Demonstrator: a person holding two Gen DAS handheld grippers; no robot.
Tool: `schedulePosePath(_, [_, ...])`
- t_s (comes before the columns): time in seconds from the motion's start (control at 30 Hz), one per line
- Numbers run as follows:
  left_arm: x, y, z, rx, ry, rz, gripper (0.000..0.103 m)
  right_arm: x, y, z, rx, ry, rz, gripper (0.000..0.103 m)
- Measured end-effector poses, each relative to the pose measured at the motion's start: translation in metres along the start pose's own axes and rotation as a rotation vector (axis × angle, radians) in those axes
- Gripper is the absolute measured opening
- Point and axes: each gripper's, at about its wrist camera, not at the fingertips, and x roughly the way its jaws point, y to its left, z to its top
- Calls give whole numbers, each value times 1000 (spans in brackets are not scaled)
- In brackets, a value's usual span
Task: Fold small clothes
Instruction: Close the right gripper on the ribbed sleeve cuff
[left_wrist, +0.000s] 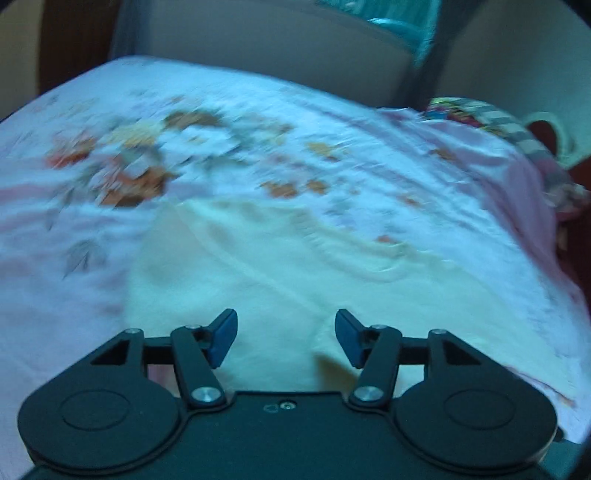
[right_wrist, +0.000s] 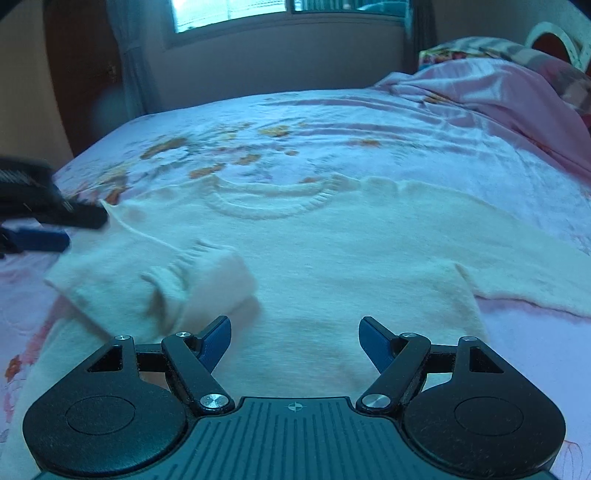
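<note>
Bed: the floral bedsheet (right_wrist: 369, 140) covers all the work surface; it has soft wrinkles, so the cloth must be laid down, not dragged across it.
Sweater: the cream knitted sweater (right_wrist: 332, 266) lies flat on the sheet, collar away from the cameras, in the middle of the bed.
Left sleeve: the left sleeve (right_wrist: 177, 273) lies already folded over the body, with its cuff on the chest part.
Right sleeve: the right sleeve (right_wrist: 535, 273) lies spread out to the side, not yet folded, so I judge it is the next part.
Right gripper: the right gripper (right_wrist: 295, 341) has its jaws wide apart and holds nothing, above the lower hem.
Left gripper: the left gripper (left_wrist: 286, 338) is also spread apart and empty, at the left shoulder edge of the sweater.
Advice: take the right sleeve near the cuff, lift it only a little, and lay it across to mirror the other one.
</note>
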Motion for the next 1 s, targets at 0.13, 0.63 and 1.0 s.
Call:
schedulePosePath(0.13, [31, 1, -18, 32, 80, 86, 42, 2, 22, 8, -46, -27, 14, 76])
schedulePosePath(0.63, [19, 60, -5, -78, -5, 213, 45, 63, 91, 13, -278, 54, 68, 34])
schedulePosePath(1.0, [18, 36, -15, -15, -23, 171, 47, -22, -12, 11, 40, -79, -46, 2])
